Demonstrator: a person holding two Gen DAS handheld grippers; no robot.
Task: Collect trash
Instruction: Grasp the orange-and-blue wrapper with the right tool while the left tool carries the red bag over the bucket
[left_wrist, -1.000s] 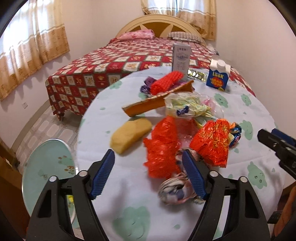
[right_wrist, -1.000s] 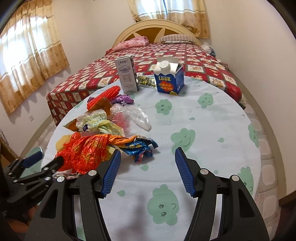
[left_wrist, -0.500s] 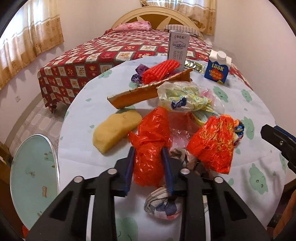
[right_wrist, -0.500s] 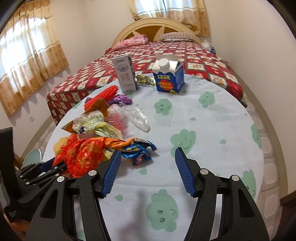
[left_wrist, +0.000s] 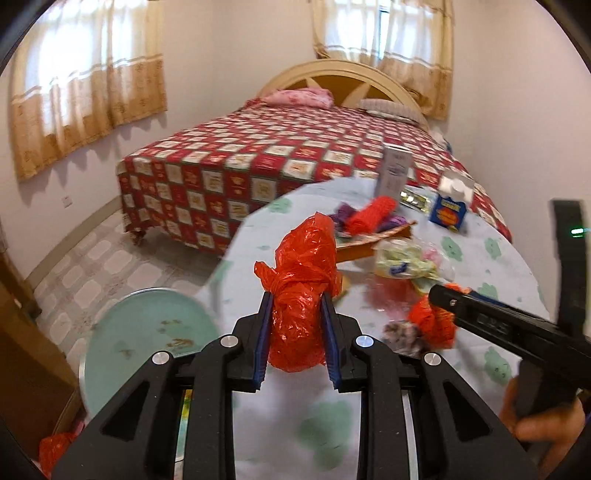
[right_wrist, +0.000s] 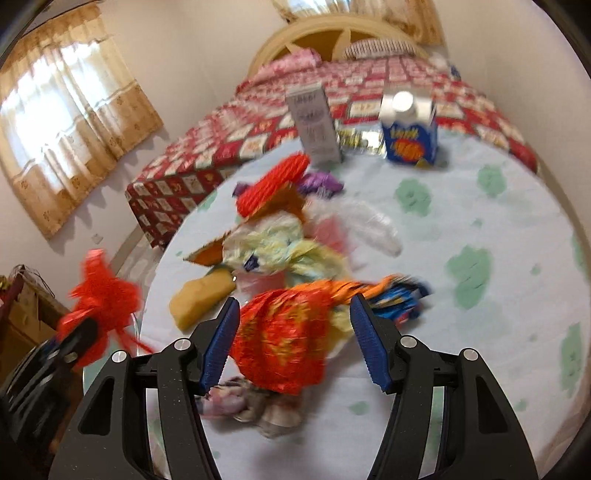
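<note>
While the left gripper (left_wrist: 297, 334) carries the red plastic bag (left_wrist: 301, 291) clamped between its pads, clear of the table (right_wrist: 461, 206), the right gripper (right_wrist: 293, 343) stands spread around the red foil wrapper (right_wrist: 282, 339). Closing should catch the wrapper's bulk, not the loose tail, leaving the crumpled paper (right_wrist: 255, 406) beneath behind.

A round table (right_wrist: 461, 221) carries wrappers (right_wrist: 284, 332), a sponge (right_wrist: 199, 299) and two cartons (right_wrist: 408, 131).

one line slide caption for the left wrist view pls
Left tongs clamp a crumpled red plastic bag, lifted above the littered table.
</note>
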